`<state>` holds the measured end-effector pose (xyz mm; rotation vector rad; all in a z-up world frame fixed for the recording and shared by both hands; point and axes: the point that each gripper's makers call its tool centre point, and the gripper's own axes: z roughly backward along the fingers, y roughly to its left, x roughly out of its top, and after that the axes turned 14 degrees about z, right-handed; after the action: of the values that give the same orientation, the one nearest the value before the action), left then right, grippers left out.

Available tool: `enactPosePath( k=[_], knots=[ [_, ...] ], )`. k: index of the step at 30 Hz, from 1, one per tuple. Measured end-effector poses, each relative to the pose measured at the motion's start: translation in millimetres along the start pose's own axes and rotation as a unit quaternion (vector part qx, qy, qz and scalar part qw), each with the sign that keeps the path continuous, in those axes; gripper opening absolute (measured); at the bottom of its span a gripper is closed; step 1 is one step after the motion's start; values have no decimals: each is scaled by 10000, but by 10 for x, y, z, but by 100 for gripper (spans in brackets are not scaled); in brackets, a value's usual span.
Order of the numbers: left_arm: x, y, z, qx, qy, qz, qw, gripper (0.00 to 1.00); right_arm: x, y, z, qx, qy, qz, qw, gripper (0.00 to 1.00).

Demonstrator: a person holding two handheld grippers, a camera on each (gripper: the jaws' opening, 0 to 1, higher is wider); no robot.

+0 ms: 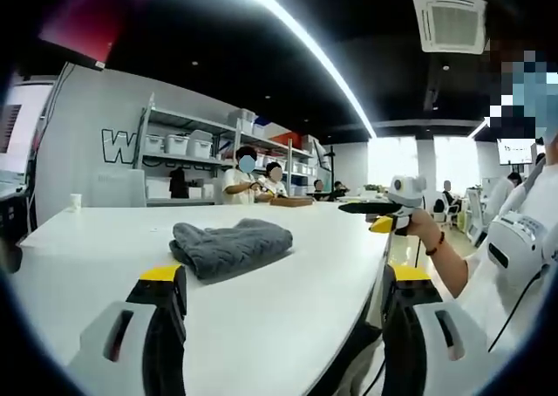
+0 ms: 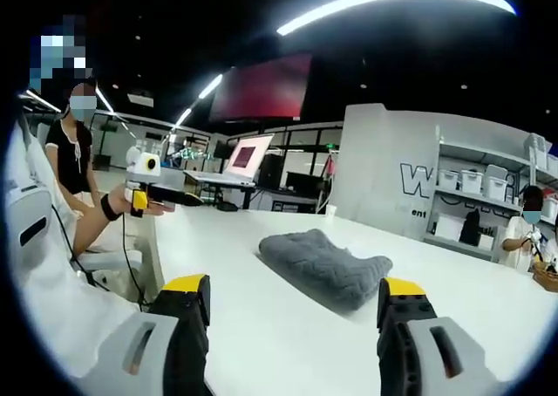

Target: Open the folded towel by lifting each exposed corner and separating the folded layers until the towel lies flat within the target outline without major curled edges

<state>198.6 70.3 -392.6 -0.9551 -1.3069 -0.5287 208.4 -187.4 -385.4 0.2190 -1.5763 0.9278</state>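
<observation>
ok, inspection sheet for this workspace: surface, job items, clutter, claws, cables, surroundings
Surface: white table, bare around the towel; no target outline that I can make out.
Job's things: grey towel, still folded and bunched, lying on the table.
Clutter: small white cup near the far edge.
Claws: left claw and right claw both open, holding nothing, short of the towel.
Cables: black cable beside the person's white sleeve.
Surroundings: shelving with white bins, seated people behind, ceiling light strip.
</observation>
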Motion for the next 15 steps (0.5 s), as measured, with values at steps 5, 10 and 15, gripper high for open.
enactPosePath(
  k=[5, 10, 15],
  knots=[
    [9, 4, 4, 21, -19, 1, 10000, 91, -1, 15, -9, 22, -4, -14, 10000, 77],
    [8, 1, 4, 15, -10, -5, 10000, 91, -17, 25, -15, 34, 38, -15, 10000, 77],
    [15, -10, 2, -4, -17, -9, 10000, 91, 13, 59, -27, 82, 9, 13, 10000, 77]
  ],
)
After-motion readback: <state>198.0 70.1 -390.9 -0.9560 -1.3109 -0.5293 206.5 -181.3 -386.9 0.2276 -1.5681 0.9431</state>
